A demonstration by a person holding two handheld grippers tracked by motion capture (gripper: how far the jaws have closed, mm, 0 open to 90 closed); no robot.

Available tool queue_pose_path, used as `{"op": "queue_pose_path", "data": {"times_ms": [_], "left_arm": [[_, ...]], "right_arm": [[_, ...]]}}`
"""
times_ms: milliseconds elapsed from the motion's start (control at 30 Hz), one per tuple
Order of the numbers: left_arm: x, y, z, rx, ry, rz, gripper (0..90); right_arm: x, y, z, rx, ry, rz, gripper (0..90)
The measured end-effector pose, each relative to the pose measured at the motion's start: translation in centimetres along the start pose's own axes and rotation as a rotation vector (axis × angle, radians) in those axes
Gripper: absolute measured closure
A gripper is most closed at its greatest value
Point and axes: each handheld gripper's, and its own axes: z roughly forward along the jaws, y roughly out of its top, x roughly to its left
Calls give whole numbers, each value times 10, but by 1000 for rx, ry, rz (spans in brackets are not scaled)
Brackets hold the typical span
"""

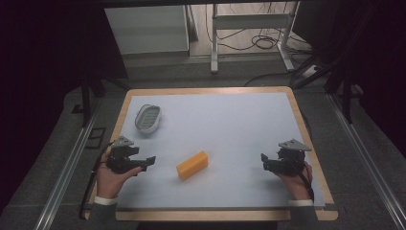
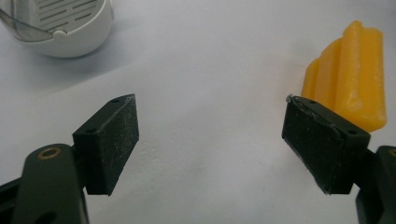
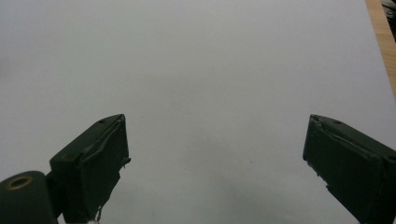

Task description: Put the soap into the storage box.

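Jaws on my left gripper (image 1: 149, 161) stand wide apart with nothing between them, resting low over the pale blue mat (image 1: 230, 124) near the front left of the table. In the left gripper view the same gripper (image 2: 212, 135) shows both black pads clear of any contact, and the yellow soap bar (image 2: 350, 79) sits just beyond the far pad, near it but not touching as far as I can tell. From the high view the soap bar (image 1: 192, 165) lies flat on the mat, angled, just to the right of the left gripper and well apart from my right gripper (image 1: 265, 160). That right gripper is likewise released, jaws spread over bare mat, as the right gripper view confirms (image 3: 215, 154); a strip of the wooden table edge (image 3: 383, 42) shows at the upper right there. A white soap dish (image 1: 147, 118) with a slotted insert stands on the mat behind the left gripper, apart from the bar. Each hand (image 1: 110, 179) grips its tool from the near edge.
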Motion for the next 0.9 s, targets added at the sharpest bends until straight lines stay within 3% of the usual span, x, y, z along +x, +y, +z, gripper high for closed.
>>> {"op": "queue_pose_path", "data": {"times_ms": [333, 700, 900], "left_arm": [[-19, 18, -5, 12, -21, 84, 183], [-35, 26, 0, 20, -43, 123, 177], [-48, 33, 6, 38, -58, 166, 170]], "right_arm": [[-3, -2, -2, 6, -15, 5, 71], [-4, -3, -2, 13, -22, 2, 71], [-4, -3, -3, 6, -12, 12, 71]]}}
